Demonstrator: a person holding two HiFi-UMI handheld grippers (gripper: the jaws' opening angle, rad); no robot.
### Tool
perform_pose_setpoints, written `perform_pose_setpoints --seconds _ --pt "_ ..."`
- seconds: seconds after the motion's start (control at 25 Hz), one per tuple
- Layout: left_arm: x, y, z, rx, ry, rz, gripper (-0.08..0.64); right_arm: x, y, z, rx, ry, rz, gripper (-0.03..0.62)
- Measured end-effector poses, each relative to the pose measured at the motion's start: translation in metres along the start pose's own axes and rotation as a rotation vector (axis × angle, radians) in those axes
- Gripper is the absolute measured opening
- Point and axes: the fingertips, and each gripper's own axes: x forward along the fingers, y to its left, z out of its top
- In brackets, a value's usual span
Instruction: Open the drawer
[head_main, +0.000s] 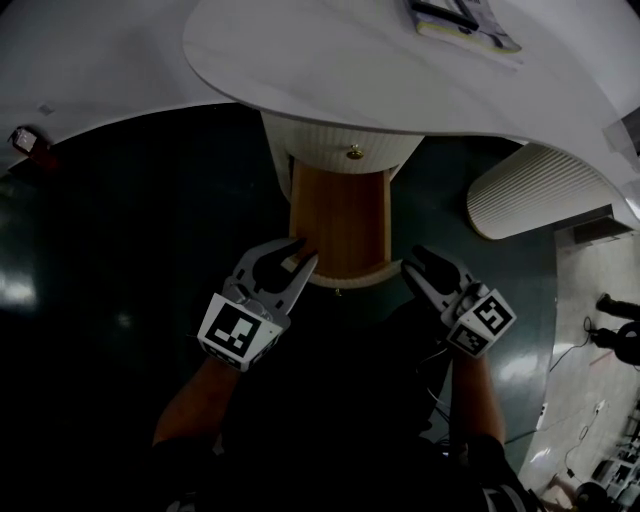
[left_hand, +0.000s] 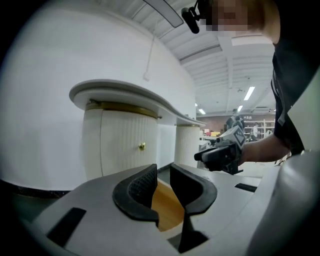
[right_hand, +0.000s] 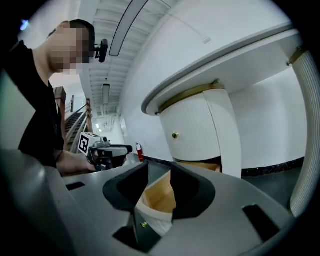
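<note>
Drawer (head_main: 340, 225) stands pulled out under the tabletop (head_main: 300, 60). My left gripper (head_main: 301, 254) and right gripper (head_main: 413, 261) sit at its front corners. Both jaws are narrowly apart, holding nothing.

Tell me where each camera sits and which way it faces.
Head view: on the person's head, facing steeply down at the open drawer; both forearms, left tongs and right tongs show.
Left gripper view: on the left tongs, facing the white cabinet past its parted jaws; right tongs and forearm show.
Right gripper view: on the right tongs, facing the same cabinet; left tongs and forearm show.
Shared: all show the brass knob.
</note>
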Motion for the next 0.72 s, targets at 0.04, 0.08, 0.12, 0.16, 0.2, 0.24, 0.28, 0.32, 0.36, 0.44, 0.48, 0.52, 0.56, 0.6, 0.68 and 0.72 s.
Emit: perform_pose_setpoints --seconds 0.04,0.08,0.12,0.16,0.2,0.24,0.28,0.32,0.36,0.44,0.48,0.52,0.56,0.6,0.68,0.72 --pt "-0.002 -0.003 0.022 0.026 -0.011 -0.012 0.087 -0.001 0.009 0.014 0.019 0.001 0.012 0.137" --pt "-0.006 -0.007 0.046 0.070 -0.020 -0.024 0.083 -0.003 0.019 0.032 0.037 0.002 0.030 0.137" --pt "-0.013 -0.010 0.070 0.126 -0.023 -0.031 0.072 -0.004 0.032 0.054 0.047 -0.001 0.057 0.137" --pt "-0.020 -0.013 0.093 0.167 -0.023 -0.032 0.044 -0.004 0.047 0.077 0.046 -0.009 0.092 0.137" --pt "-0.027 -0.017 0.115 0.178 -0.024 -0.033 0.027 -0.004 0.063 0.102 0.040 -0.020 0.129 0.137" --pt "-0.034 -0.022 0.136 0.165 -0.025 -0.035 0.023 -0.005 0.079 0.127 0.042 -0.032 0.157 0.137" --pt "-0.041 -0.029 0.155 0.137 -0.026 -0.038 0.021 -0.008 0.094 0.151 0.050 -0.041 0.175 0.137" --pt "-0.047 -0.036 0.175 0.103 -0.030 -0.038 0.018 -0.014 0.108 0.171 0.050 -0.041 0.187 0.137" --pt "-0.054 -0.043 0.196 0.071 -0.037 -0.035 0.017 -0.021 0.120 0.188 0.041 -0.035 0.199 0.137" --pt "-0.066 -0.056 0.238 0.028 -0.041 -0.031 0.014 -0.033 0.144 0.223 0.030 -0.017 0.222 0.137" --pt "-0.072 -0.062 0.256 0.029 -0.029 -0.036 0.014 -0.039 0.156 0.240 0.031 -0.009 0.231 0.137" --pt "-0.078 -0.069 0.272 0.037 -0.013 -0.044 0.012 -0.045 0.167 0.257 0.033 -0.001 0.237 0.137" --pt "-0.082 -0.075 0.288 0.035 -0.005 -0.050 0.012 -0.051 0.176 0.273 0.038 0.004 0.240 0.137" --pt "-0.086 -0.080 0.305 0.021 -0.007 -0.052 0.012 -0.057 0.184 0.290 0.043 0.003 0.241 0.137" --pt "-0.092 -0.090 0.336 -0.026 -0.012 -0.054 0.012 -0.069 0.199 0.320 0.053 -0.006 0.245 0.137" --pt "-0.095 -0.094 0.350 -0.048 -0.011 -0.053 0.012 -0.076 0.205 0.334 0.057 -0.010 0.247 0.137"
